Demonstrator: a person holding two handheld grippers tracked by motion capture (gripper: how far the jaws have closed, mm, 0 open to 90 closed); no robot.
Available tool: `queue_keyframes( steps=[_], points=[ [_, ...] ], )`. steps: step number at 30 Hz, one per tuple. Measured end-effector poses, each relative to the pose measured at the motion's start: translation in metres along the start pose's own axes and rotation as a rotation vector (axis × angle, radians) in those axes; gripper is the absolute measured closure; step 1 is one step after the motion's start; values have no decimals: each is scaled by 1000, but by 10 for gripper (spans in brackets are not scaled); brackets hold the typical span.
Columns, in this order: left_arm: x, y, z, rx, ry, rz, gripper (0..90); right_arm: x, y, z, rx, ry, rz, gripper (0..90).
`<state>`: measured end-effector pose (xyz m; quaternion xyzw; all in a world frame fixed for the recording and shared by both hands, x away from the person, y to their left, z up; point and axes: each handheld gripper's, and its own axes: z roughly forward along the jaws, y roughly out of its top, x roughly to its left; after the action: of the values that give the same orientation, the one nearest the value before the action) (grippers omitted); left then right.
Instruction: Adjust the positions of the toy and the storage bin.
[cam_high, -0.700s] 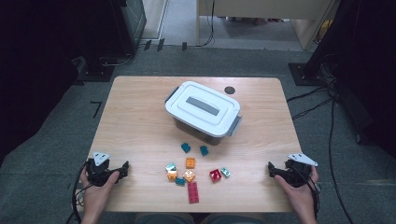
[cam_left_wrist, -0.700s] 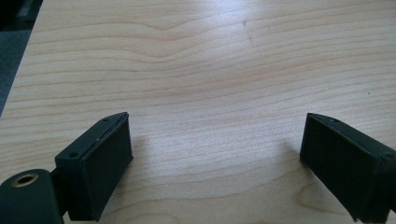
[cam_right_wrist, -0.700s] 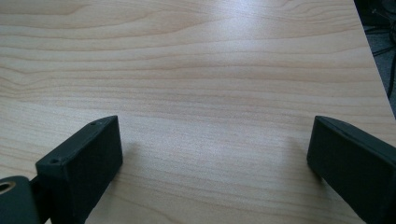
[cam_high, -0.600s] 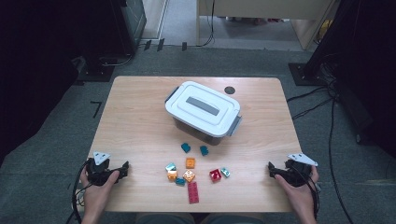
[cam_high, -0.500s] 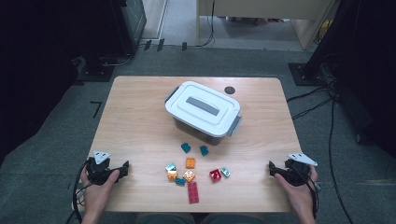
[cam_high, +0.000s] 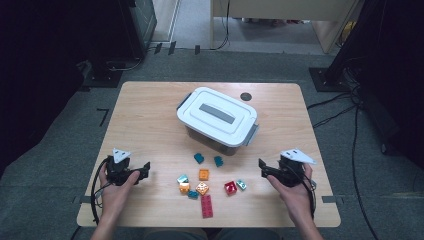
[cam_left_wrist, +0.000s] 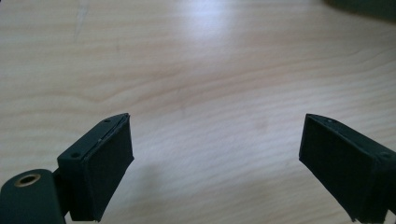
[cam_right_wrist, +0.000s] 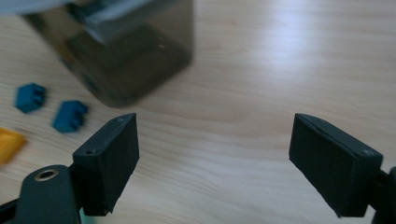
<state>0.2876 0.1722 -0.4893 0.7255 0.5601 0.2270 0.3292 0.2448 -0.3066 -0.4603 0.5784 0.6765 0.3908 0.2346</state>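
Observation:
A lidded plastic box (cam_high: 218, 121) with a white lid and grey latches stands near the middle of the wooden table (cam_high: 150, 115). In front of it lie several small toy bricks: two teal ones (cam_high: 199, 158) (cam_high: 218, 161), an orange one (cam_high: 204, 174), a red cube (cam_high: 230, 187) and a long red brick (cam_high: 206, 206). My left gripper (cam_high: 145, 169) rests at the front left, open over bare wood (cam_left_wrist: 210, 93). At the front right my right gripper (cam_high: 261, 167) is open with nothing between its fingers; its own view shows the box's dark wall (cam_right_wrist: 130, 60) and two teal bricks (cam_right_wrist: 30, 97) (cam_right_wrist: 70, 115).
A small dark round disc (cam_high: 245, 96) lies on the table behind the box. Cables (cam_high: 340, 107) run across the grey floor to the right. Dark furniture stands at the back left and right. Bare wood lies between each gripper and the bricks.

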Motion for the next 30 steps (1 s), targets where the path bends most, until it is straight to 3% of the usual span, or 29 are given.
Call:
queue_keyframes(
  steps=[2, 7, 12, 17, 22, 28, 30],
  points=[
    [-6, 7, 1, -10, -13, 2, 95, 18, 9, 5, -6, 36, -22, 140],
    [-21, 25, 3, -30, -35, 31, 96, 50, 26, 12, -22, 69, -81, 110],
    [-31, 38, 6, -38, -52, 45, 97, 67, 35, 20, -3, 102, -92, 38],
    [-41, 48, 9, -43, -72, 62, 97, 79, 40, 28, 4, 72, -103, 8],
    [-50, 54, 10, -45, -78, 80, 136, 79, 44, 36, 11, 17, -103, 8],
    [-52, 56, 11, -47, -97, 76, 136, 59, 44, 41, 35, -42, -78, 12],
    [-52, 56, 12, -48, -99, 73, 136, 52, 45, 42, 40, -33, -61, 8]
  ],
)
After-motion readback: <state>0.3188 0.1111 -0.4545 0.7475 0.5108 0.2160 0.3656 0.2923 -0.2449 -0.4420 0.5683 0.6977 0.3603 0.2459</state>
